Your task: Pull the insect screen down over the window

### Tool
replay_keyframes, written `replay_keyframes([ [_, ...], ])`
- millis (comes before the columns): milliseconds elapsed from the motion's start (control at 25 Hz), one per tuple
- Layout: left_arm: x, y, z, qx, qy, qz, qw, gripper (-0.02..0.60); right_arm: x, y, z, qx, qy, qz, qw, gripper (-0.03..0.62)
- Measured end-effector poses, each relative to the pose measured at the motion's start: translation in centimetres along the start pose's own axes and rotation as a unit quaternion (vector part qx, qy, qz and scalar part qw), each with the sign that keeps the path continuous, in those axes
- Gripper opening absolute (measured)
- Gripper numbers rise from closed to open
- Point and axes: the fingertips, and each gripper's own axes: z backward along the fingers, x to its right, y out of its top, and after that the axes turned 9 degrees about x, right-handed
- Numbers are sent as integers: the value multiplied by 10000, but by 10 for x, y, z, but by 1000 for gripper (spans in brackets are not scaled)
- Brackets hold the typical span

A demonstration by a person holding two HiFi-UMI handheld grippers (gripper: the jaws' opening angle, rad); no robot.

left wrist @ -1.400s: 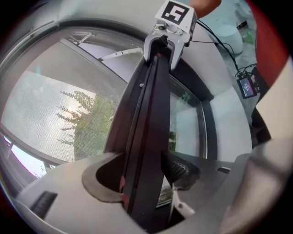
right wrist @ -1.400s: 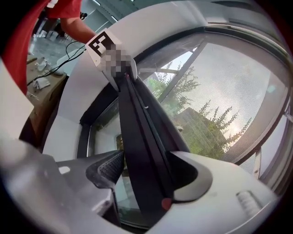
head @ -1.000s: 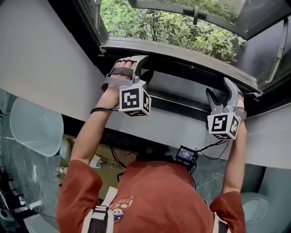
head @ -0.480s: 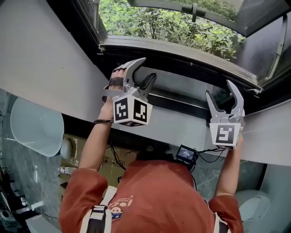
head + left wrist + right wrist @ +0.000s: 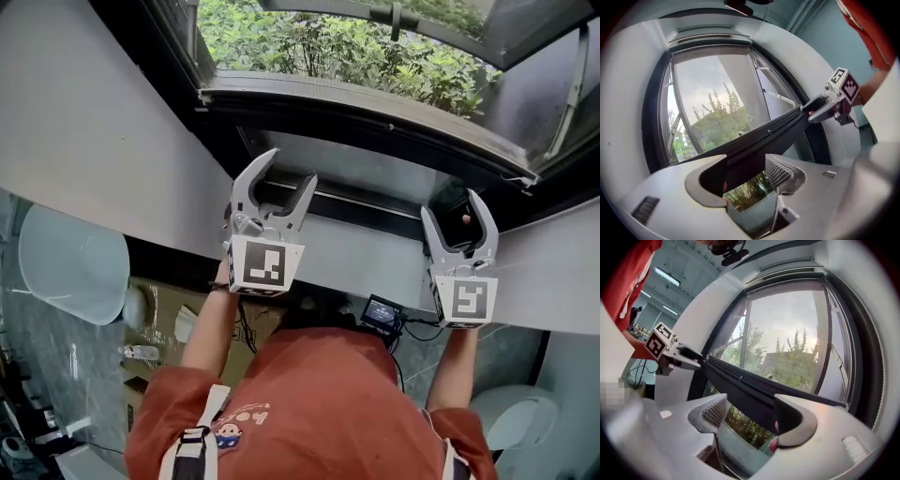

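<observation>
The insect screen's black bottom bar (image 5: 768,133) runs slantwise across the window, with hazy mesh above it and clear plants below. In the head view the bar (image 5: 361,208) lies along the grey window recess. My left gripper (image 5: 291,169) is open, and the bar crosses behind the gap between its jaws (image 5: 745,185); I cannot tell whether they touch. My right gripper (image 5: 455,204) is open as well, held at the bar's right part (image 5: 750,418). Each gripper shows in the other's view: the right gripper (image 5: 820,105) and the left gripper (image 5: 689,359) both sit at the bar's far end.
Green shrubs (image 5: 328,47) fill the opening, and an open glass sash (image 5: 553,84) hangs at the right. White wall (image 5: 94,141) flanks the frame. Below are a small screened device (image 5: 382,317) with cables, a cardboard box (image 5: 187,328) and a pale rounded fixture (image 5: 70,262).
Both grippers have come down from the window frame's upper edge towards the person. The left one has turned so that its spread jaws show. The bar has stayed about where it was.
</observation>
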Motion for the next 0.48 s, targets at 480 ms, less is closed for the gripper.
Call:
replay_keyframes([
  [480,27,-38,39,-123,426,1587,9863,247,-23,-25,28,197,-554,-885,9943,325],
])
